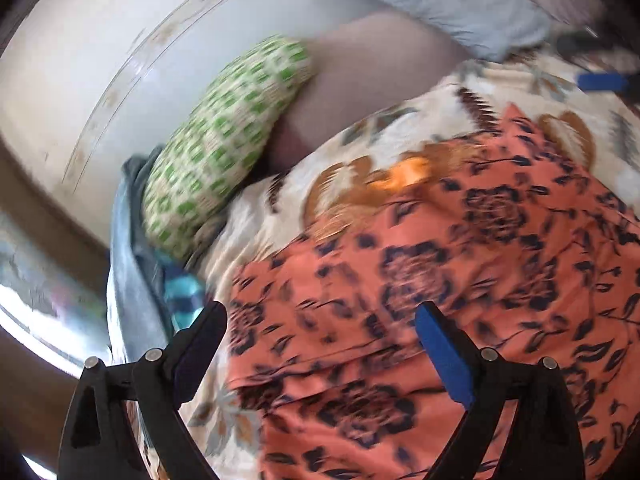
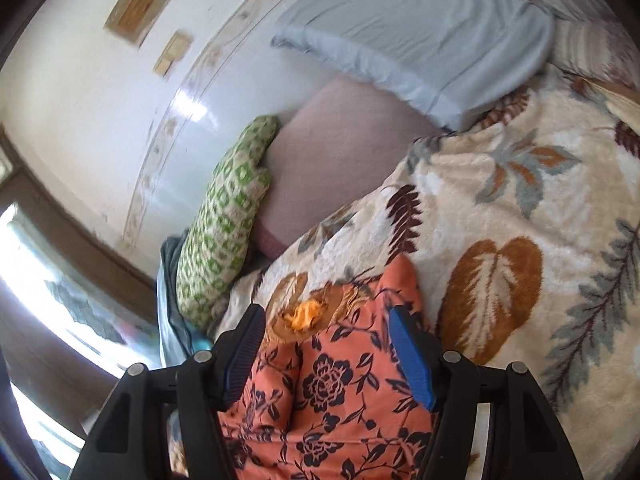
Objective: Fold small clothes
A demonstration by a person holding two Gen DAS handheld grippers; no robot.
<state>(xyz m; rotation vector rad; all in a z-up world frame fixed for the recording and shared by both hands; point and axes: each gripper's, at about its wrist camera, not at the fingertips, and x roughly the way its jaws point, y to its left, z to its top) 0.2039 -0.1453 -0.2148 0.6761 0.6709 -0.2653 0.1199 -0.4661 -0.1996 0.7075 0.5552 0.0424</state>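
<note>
Much of the left wrist view is smeared with motion blur, so the dark flower print on the orange garment [image 1: 460,280] runs into streaks there and its edges are hard to trace; it also runs off the bottom and right of that picture, and what kind of garment it is cannot be told. It lies spread on a cream fleece blanket [image 2: 520,184] printed with brown and grey leaves, which covers the bed. A small bright orange patch [image 2: 302,314] sits at the garment's far edge, too blurred to name. The left gripper [image 1: 320,312] has its jaws standing wide apart above the cloth, with nothing pinched between them; the garment lies beneath and beyond them. The right gripper [image 2: 324,320] also has its jaws parted, and the orange cloth bunches up in the gap between them. Whether the blue pads [image 2: 412,360] actually press on the fabric is unclear, since the cloth hides their inner faces low down. The far tip of the right gripper shows only as a blue sliver at the right edge of the left wrist view. Beyond the blanket a green and cream patterned pillow [image 2: 224,224] leans by the wall, a pale blue pillow [image 2: 420,32] lies further back, and bare pinkish mattress [image 2: 340,152] shows between them.
</note>
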